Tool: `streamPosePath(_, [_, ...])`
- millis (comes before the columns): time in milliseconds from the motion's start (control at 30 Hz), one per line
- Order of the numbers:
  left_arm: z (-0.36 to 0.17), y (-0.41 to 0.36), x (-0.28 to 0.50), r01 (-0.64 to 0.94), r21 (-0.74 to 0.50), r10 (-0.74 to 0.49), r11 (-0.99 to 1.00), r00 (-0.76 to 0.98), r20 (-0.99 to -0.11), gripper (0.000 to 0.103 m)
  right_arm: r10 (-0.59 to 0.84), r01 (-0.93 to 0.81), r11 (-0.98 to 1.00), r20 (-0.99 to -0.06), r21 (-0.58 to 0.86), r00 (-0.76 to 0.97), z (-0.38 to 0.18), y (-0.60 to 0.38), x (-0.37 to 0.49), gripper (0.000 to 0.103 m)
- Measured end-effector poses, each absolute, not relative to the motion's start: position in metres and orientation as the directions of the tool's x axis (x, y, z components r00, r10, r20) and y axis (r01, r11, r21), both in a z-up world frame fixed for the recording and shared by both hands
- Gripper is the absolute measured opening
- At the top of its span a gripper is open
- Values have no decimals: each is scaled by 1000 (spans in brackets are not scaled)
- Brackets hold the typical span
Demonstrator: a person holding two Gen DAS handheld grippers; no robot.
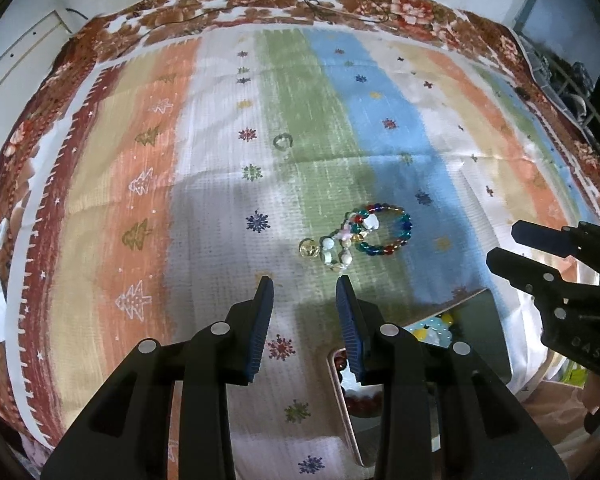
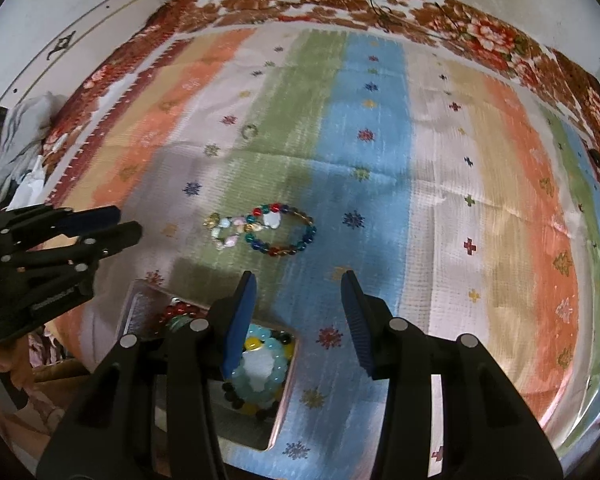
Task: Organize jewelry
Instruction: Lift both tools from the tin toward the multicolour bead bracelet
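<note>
A multicoloured bead bracelet point(image 1: 396, 232) lies on the striped cloth, touching a pale bead bracelet point(image 1: 338, 250); both also show in the right wrist view, the coloured one point(image 2: 290, 236) and the pale one point(image 2: 226, 232). A small ring point(image 1: 283, 141) lies farther back, also seen from the right point(image 2: 249, 131). My left gripper point(image 1: 305, 280) is open and empty just short of the bracelets. My right gripper point(image 2: 298, 276) is open and empty above the cloth. A tray point(image 2: 278, 420) under it holds a pale blue bracelet point(image 2: 260, 372) and red beads point(image 2: 176, 312).
The striped cloth point(image 2: 440, 200) covers the table, with a floral border at the far edge. The tray point(image 1: 342, 400) sits at the near edge between the grippers. The right gripper point(image 1: 540, 264) shows at the right of the left wrist view. Clutter lies off the table's sides.
</note>
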State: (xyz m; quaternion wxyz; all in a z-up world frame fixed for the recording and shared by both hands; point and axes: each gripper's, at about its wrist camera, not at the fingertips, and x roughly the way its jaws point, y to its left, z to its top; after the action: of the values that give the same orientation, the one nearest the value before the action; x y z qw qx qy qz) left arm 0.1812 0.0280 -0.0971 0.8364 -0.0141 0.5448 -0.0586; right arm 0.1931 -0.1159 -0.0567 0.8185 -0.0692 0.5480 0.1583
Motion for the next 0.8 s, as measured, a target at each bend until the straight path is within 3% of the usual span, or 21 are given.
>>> streamPosePath(233, [-104,24,192,96,-75,-106,993,384,-917,32,243,-306,939,-933,158,265,-79,-122,208,46])
streamPosePath(367, [-115,24,204,96,-60,-90,994,360,-929,32,181,-313,946,-942,87,284,-82,-118,216,46])
streamPosePath(800, [-146,24,231,93,-40,-66,995,294,-954,32,151,-324,943,-964,74,218,-115,-107,248,46])
